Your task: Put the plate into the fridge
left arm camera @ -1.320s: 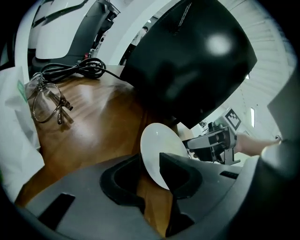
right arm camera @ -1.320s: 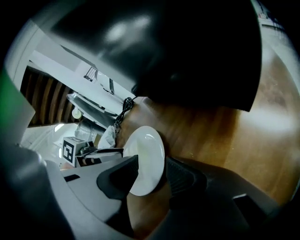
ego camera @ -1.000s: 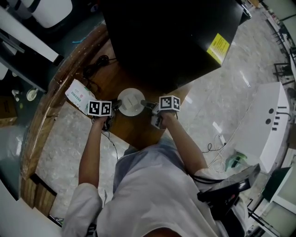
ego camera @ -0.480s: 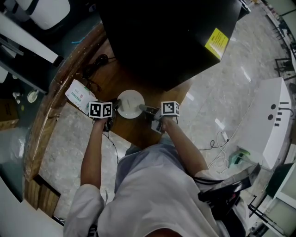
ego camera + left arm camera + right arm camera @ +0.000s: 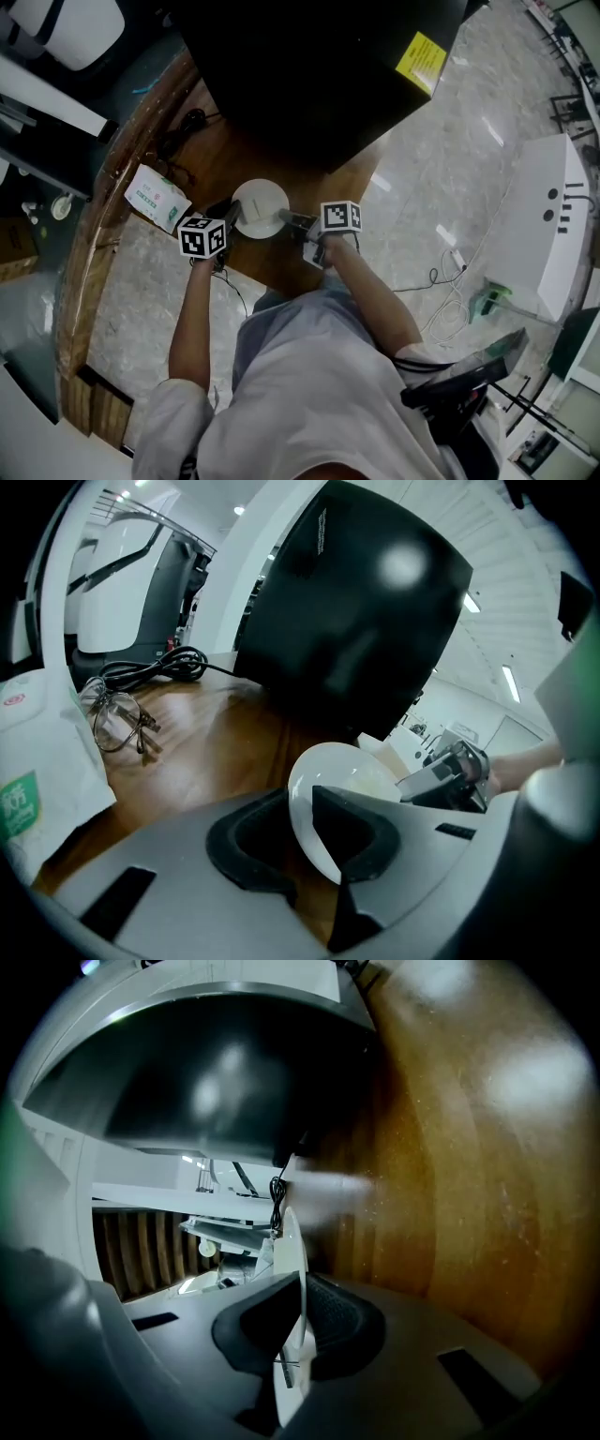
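Observation:
A white plate (image 5: 260, 206) is over the wooden table (image 5: 309, 192), in front of the black fridge (image 5: 309, 75). My left gripper (image 5: 228, 214) holds the plate's left rim and my right gripper (image 5: 286, 221) its right rim. In the left gripper view the plate (image 5: 342, 771) is tilted between the pads of the left gripper (image 5: 298, 803), whose jaws have just been closing on it. In the right gripper view the thin rim (image 5: 291, 1241) stands edge-on. The right gripper (image 5: 302, 1288) has just closed its jaws tight on it. The fridge (image 5: 356, 630) looms just behind.
A white packet with green print (image 5: 155, 199) lies left of the plate, with a pair of glasses (image 5: 117, 726) and a coiled black cable (image 5: 155, 666) further back. The table's curved edge (image 5: 281, 281) is near my body. A white machine (image 5: 544, 234) stands on the floor at the right.
The right gripper has slid a little left onto the plate's right rim. The left gripper's marker cube has rolled. The plate stays between the two grippers.

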The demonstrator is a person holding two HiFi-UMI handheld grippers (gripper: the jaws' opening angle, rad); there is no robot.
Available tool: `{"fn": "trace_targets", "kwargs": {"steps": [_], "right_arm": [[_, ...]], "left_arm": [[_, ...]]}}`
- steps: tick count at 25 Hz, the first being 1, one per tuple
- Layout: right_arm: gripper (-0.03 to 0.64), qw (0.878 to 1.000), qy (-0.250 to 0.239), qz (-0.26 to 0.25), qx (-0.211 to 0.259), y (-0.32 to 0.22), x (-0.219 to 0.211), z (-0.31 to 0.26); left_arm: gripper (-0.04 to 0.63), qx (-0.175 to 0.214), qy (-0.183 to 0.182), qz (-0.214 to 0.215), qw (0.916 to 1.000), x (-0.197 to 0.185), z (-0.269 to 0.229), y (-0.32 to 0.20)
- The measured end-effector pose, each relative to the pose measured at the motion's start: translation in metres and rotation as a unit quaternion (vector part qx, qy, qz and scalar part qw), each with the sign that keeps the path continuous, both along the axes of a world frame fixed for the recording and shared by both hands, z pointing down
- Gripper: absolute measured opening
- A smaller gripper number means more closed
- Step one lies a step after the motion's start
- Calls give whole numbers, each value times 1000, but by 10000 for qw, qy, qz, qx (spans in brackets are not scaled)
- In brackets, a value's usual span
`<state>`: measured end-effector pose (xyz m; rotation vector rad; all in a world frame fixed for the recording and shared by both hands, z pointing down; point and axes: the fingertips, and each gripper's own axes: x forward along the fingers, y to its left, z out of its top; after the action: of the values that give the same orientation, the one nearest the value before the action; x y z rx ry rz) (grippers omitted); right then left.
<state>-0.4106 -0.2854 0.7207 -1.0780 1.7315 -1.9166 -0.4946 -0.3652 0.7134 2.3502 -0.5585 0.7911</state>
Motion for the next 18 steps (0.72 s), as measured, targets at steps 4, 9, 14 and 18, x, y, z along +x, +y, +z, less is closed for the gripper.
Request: {"fn": "trace_targets", "kwargs": {"steps": [4, 9, 14, 18], "right_arm": [[25, 9999, -58, 81, 82, 10, 1, -2], [25, 9997, -3, 2, 228, 16, 13, -15], [25, 9995, -44, 91, 302, 34, 41, -30], [25, 9987, -123, 229, 428, 76, 95, -48]], "left_arm": [[90, 70, 314, -179, 9993, 0, -1, 10], [90, 21, 559, -187, 9983, 11, -11, 17], [89, 116, 682, -45, 9976, 40, -30, 33], [89, 231, 808, 76, 9964, 97, -49, 72]]}}
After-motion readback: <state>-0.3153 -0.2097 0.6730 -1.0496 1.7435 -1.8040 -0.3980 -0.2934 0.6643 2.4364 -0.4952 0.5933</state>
